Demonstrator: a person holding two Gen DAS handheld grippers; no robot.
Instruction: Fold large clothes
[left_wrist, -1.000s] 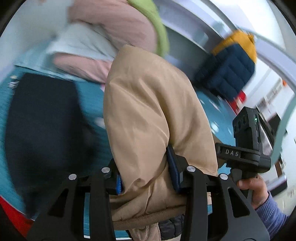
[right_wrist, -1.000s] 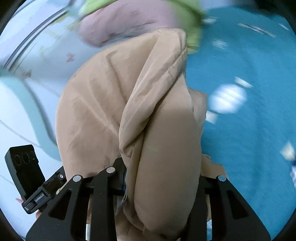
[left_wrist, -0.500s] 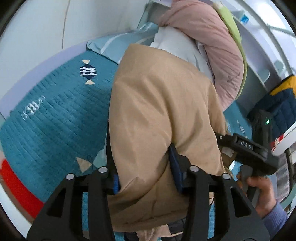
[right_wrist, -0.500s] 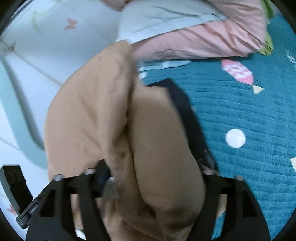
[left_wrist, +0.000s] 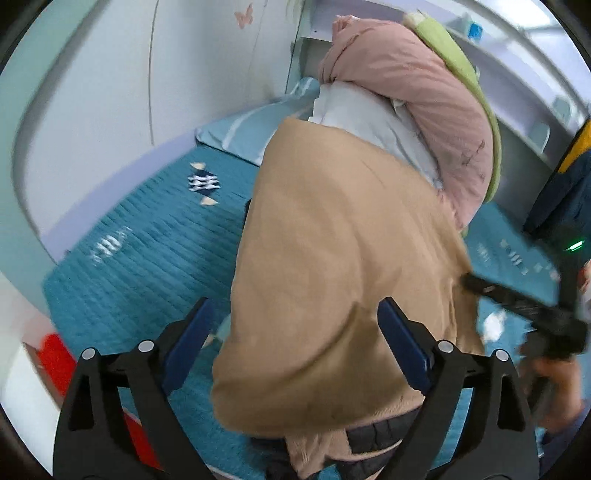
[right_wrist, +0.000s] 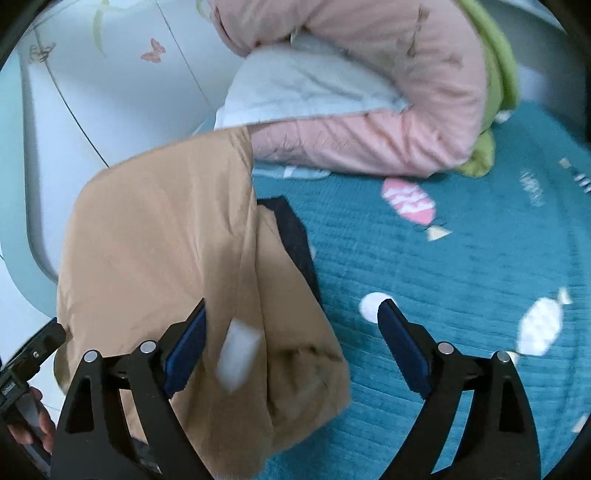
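Observation:
A tan padded jacket lies bunched on the teal bedspread, with a dark lining showing at its lower hem. My left gripper is open, its blue pads apart on either side of the jacket's near edge. In the right wrist view the same jacket fills the left half, with a white label on it and a dark inner layer at its right edge. My right gripper is open over the jacket's right edge.
A rolled pink quilt with a green edge and a white pillow sit at the head of the bed. White wall at left. The teal bedspread spreads to the right. A navy and yellow garment hangs at far right.
Both grippers have opened and let go of the tan jacket, which has dropped onto the bed. Both views have swung toward the head of the bed.

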